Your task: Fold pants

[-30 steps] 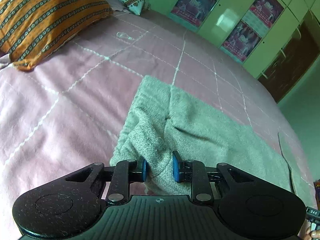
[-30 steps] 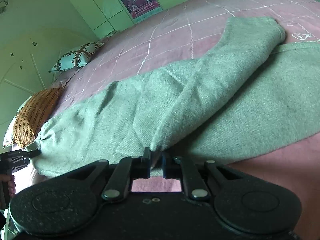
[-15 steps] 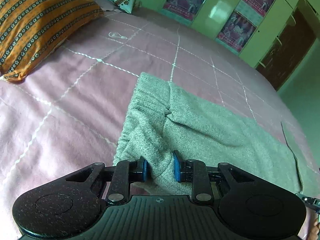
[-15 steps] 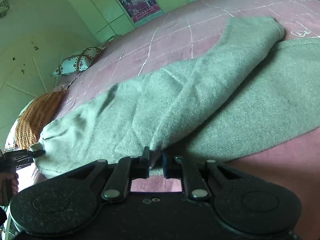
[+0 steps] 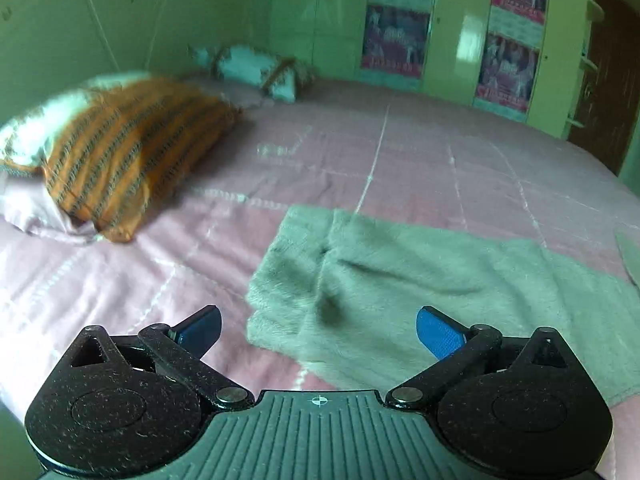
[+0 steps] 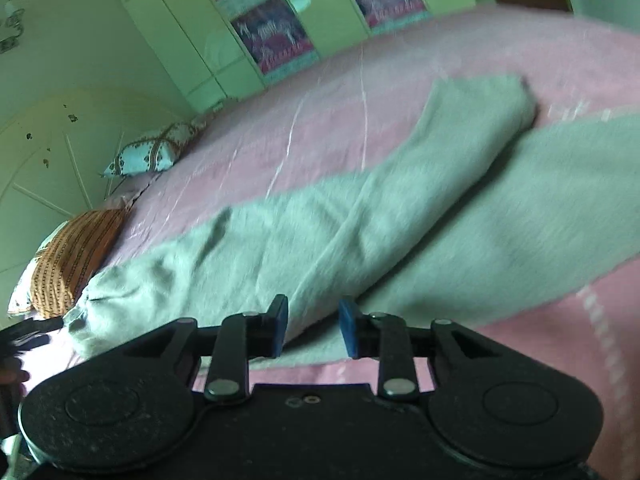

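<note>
Left claw has let go: jaws were pinched on the waistband end of the pants a second ago, now they stand wide and are opening, nothing between the blue pads, cloth lying flat just ahead of them. It has also pulled back and up from the fabric, since more room and wall now show. Right claw was clamped on a pant edge; its jaws are now narrow and opening, with the fold edge of the pants showing between the pads but not pressed, as far as the blur allows.

Landmark: the pink bed. Largest first:
- Bed fills both views; the pants lie on it, in its near half towards both claws.
- Pants: grey, one leg laid diagonally over the other in the right wrist view, waist end towards the orange striped pillow.
- Orange pillow at the head of the bed, well apart from the pants in the left view.
- Small white patterned cushion beyond it, against the wall.

Meaning: both releases together read as a fold step just set down, leg over leg. Probably next is a regrip for the crosswise fold. Top leg sits skewed, so edges may need squaring.
</note>
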A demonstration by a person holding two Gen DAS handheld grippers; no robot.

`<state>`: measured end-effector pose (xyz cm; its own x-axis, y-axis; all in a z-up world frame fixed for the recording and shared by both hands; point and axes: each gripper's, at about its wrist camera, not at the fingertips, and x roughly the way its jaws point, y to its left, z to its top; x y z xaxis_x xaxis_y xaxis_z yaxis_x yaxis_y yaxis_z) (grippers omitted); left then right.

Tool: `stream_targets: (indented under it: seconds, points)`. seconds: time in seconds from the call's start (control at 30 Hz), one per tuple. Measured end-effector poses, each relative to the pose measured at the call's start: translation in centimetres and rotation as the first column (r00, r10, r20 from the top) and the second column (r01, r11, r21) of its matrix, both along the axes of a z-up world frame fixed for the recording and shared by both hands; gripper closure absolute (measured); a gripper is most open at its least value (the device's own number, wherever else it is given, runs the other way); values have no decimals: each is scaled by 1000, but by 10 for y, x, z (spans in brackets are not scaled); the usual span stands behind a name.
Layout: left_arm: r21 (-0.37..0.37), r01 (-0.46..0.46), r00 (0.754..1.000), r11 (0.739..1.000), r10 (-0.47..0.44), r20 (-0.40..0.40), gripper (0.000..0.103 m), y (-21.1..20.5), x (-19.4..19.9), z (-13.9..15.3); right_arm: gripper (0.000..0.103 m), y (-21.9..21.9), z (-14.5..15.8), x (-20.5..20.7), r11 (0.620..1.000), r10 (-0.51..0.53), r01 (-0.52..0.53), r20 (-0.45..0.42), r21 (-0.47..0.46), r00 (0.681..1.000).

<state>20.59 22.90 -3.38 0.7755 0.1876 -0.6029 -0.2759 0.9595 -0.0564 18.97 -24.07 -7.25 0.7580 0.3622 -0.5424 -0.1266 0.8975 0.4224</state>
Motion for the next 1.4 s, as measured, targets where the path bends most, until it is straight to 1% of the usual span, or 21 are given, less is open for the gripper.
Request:
stream_targets:
  seconds: [0.1, 0.17, 0.27, 0.37, 0.43, 0.5, 0.53, 0.57, 0.63, 0.73, 0.8, 0.9, 0.93, 1.03, 1.13, 1.2, 1.27, 1.3, 1.33, 1.37, 1.4]
  points:
    - [-41, 106, 994, 994, -107, -18, 0, -37, 1, -1, 84, 6, 10, 9, 998, 8, -7, 20, -56, 1000]
    - [1, 158, 987, 987, -158, -38, 0, -66, 8, -7, 84, 16, 14, 21, 994, 15, -13, 16, -111, 1000]
    - [21, 187, 980, 982, -185, -77, 0, -97, 19, -19, 83, 30, 17, 41, 985, 31, -32, -8, -167, 999]
    - [47, 193, 958, 980, -178, -224, 0, -118, 30, -47, 80, 48, 9, 61, 952, 3, -21, -60, -305, 998]
    - [98, 205, 964, 974, -183, -195, 0, -124, 20, -58, 81, 51, -1, 65, 938, 0, -33, -97, -345, 995]
    - [109, 205, 968, 973, -184, -172, 0, -124, 11, -59, 82, 50, -11, 62, 924, -4, -41, -116, -380, 993]
    - [107, 205, 968, 973, -185, -169, 0, -124, 9, -59, 88, 47, -15, 58, 923, 4, -49, -118, -381, 993]
    - [103, 206, 968, 973, -187, -170, 0, -122, 7, -58, 101, 43, -17, 54, 927, 6, -50, -119, -371, 993]
    - [90, 203, 968, 975, -186, -169, 0, -119, 4, -57, 103, 30, -17, 44, 948, -24, -11, -106, -318, 994]
    - [88, 201, 969, 976, -186, -162, 0, -123, 14, -59, 103, 6, -20, 21, 958, -116, 81, -111, -276, 987]
    - [93, 194, 972, 977, -179, -154, 0, -124, 14, -62, 103, -6, -29, 13, 963, -112, 73, -137, -259, 984]
    - [81, 150, 982, 985, -139, -130, 0, -125, 20, -54, 103, -11, -5, 0, 964, -105, 101, -3, -246, 994]
    - [70, 138, 985, 988, -130, -115, 0, -126, 19, -50, 98, -9, 4, 3, 968, -92, 96, 26, -232, 995]
    - [71, 134, 986, 988, -125, -111, 0, -133, 24, -45, 95, 9, 20, 34, 963, -43, 50, 33, -265, 999]
    - [78, 130, 987, 988, -121, -110, 0, -140, 25, -43, 94, 34, 20, 69, 919, -28, 38, 31, -392, 999]
    - [83, 147, 981, 986, -134, -144, 0, -145, 26, -49, 86, 50, 15, 90, 882, -20, 20, 6, -470, 1000]
    - [120, 175, 973, 977, -153, -173, 0, -151, 27, -61, 57, 62, 2, 106, 796, -35, 12, -27, -605, 999]
    - [125, 180, 974, 976, -158, -163, 0, -152, 25, -63, 55, 65, -5, 112, 757, -39, 6, -36, -654, 999]
    - [118, 181, 974, 976, -161, -159, 0, -151, 24, -64, 88, 59, -7, 112, 774, -35, -1, -44, -634, 998]
    - [110, 182, 974, 977, -163, -157, 0, -149, 24, -64, 103, 48, -7, 112, 813, -62, 10, -69, -583, 996]
    - [106, 183, 974, 977, -165, -156, 0, -149, 24, -64, 103, 36, -5, 107, 835, -79, 26, -73, -549, 994]
